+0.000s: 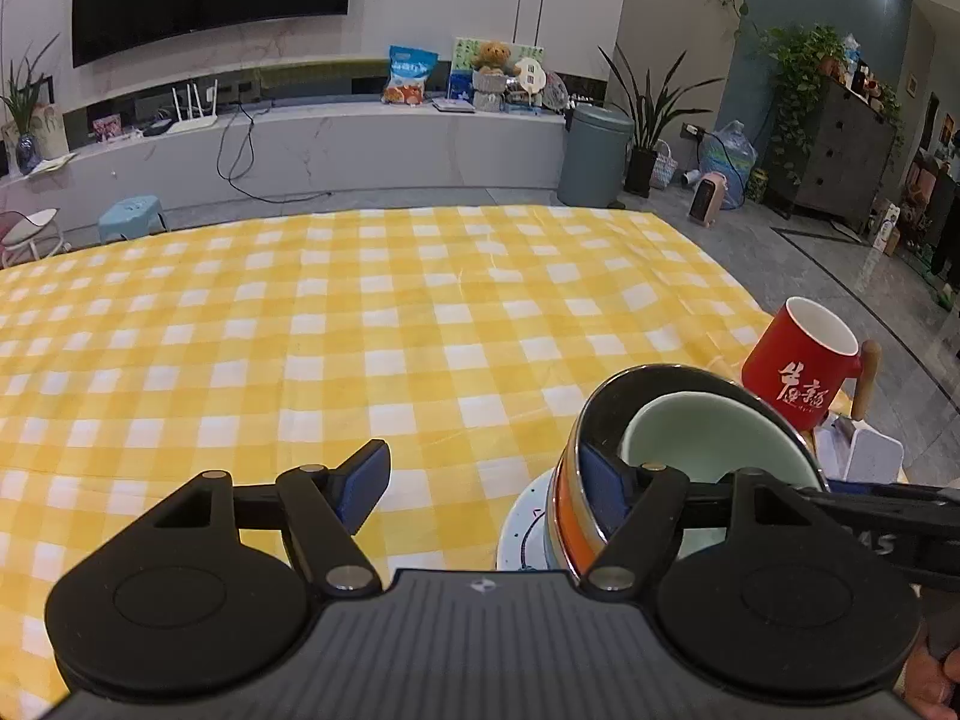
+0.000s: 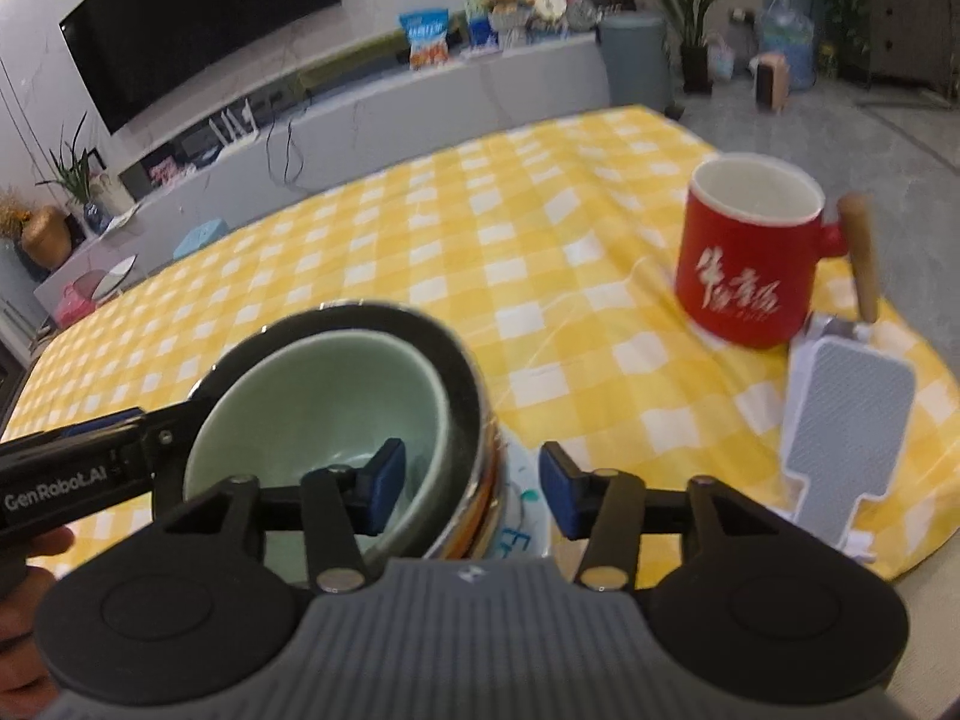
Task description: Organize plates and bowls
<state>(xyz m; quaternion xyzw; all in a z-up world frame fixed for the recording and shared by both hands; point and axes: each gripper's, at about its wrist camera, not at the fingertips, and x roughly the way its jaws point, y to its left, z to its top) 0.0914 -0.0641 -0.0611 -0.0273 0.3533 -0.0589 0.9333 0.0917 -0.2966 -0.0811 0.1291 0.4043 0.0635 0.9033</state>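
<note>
A pale green bowl (image 2: 324, 402) sits nested inside a dark bowl with an orange-striped outside (image 2: 462, 396), and both rest on a white plate (image 2: 522, 516) on the yellow checked tablecloth. My right gripper (image 2: 471, 489) is open, its jaws astride the near rim of the two bowls. My left gripper (image 1: 486, 483) is open at the left side of the stack, with its right finger (image 1: 606, 498) inside the dark bowl (image 1: 570, 504) and beside the green bowl (image 1: 702, 438). The plate (image 1: 522, 528) shows under the bowls.
A red mug (image 2: 756, 252) with a wooden handle stands to the right of the stack, near the table's right edge. A white and grey flat device (image 2: 846, 438) lies in front of it. The tablecloth (image 1: 300, 348) stretches left and back.
</note>
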